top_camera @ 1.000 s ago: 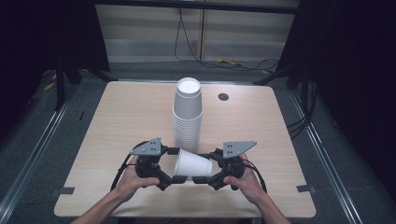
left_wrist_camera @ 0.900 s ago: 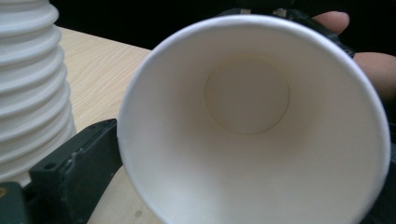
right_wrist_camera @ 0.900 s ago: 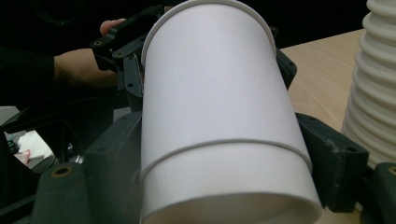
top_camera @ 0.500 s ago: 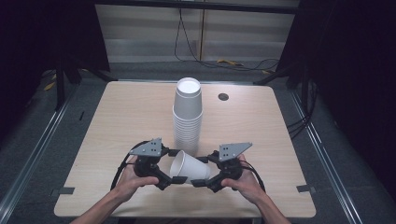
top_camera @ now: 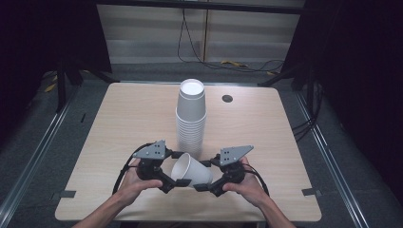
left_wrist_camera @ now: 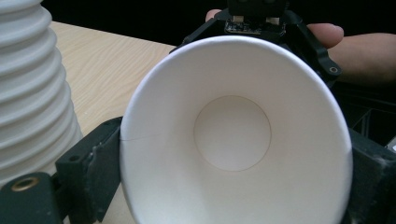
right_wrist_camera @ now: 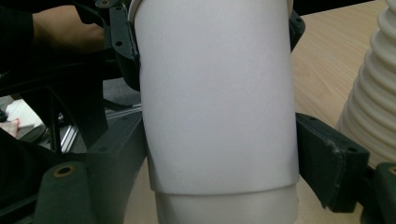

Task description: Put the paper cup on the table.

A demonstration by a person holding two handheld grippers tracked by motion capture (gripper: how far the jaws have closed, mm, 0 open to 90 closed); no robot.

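A single white paper cup [top_camera: 190, 170] lies on its side just above the table's [top_camera: 119, 123] front part, mouth toward my left. My left gripper [top_camera: 175, 170] has just been closing and now presses on the cup's rim from both sides. In the left gripper view the cup's open mouth [left_wrist_camera: 233, 130] faces the camera, with a small crease at the rim. My right gripper [top_camera: 205, 176] is shut on the narrow base end of the cup [right_wrist_camera: 219, 93], one jaw against each side. A tall stack of white cups [top_camera: 191, 118] stands upright just behind.
The stack [left_wrist_camera: 32, 93] rises close beside both grippers [right_wrist_camera: 373, 107]. A small dark round disc [top_camera: 227, 99] sits at the table's back right. The front edge of the table is right under the person's hands. Dark floor, rails and cables surround the table.
The left gripper's jaws have come in from wide open onto the cup's rim. The cup has shifted slightly toward the front. Both hands stay where they were.
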